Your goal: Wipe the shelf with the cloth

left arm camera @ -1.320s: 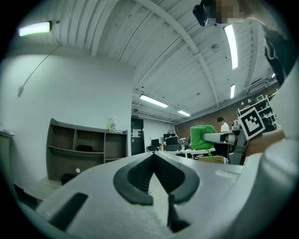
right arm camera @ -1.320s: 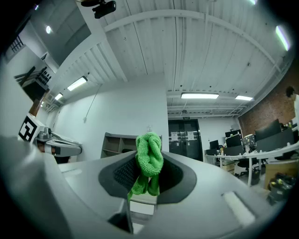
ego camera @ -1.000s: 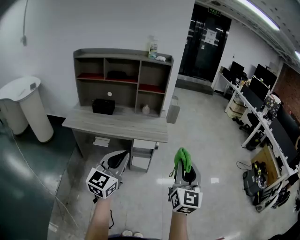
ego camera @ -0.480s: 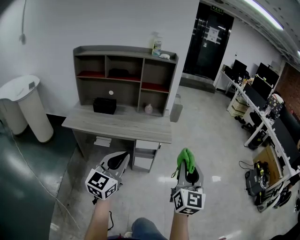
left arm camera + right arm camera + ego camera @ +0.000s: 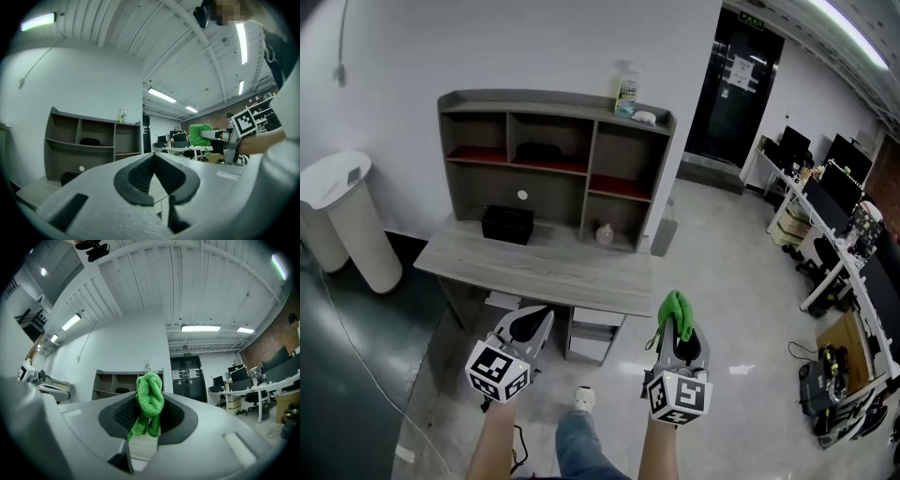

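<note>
A grey shelf unit (image 5: 548, 159) with several open cubbies stands on a grey desk (image 5: 534, 267) against the white wall, ahead of me. My right gripper (image 5: 675, 317) is shut on a bunched green cloth (image 5: 675, 309), held low in front of the desk's right end; the same cloth (image 5: 150, 401) hangs between the jaws in the right gripper view. My left gripper (image 5: 530, 323) is shut with nothing in it, just before the desk's front edge. The shelf (image 5: 84, 145) shows far off in the left gripper view.
A spray bottle (image 5: 626, 94) and a small white item stand on the shelf top. A black box (image 5: 507, 224) and a small jar (image 5: 605, 233) sit on the desk. A white bin (image 5: 347, 220) stands left. Office desks with monitors (image 5: 834, 206) line the right.
I have walked closer to the desk; the shelf looks larger and nearer. Both grippers keep their hold and stance, and my leg and shoe now show below.
</note>
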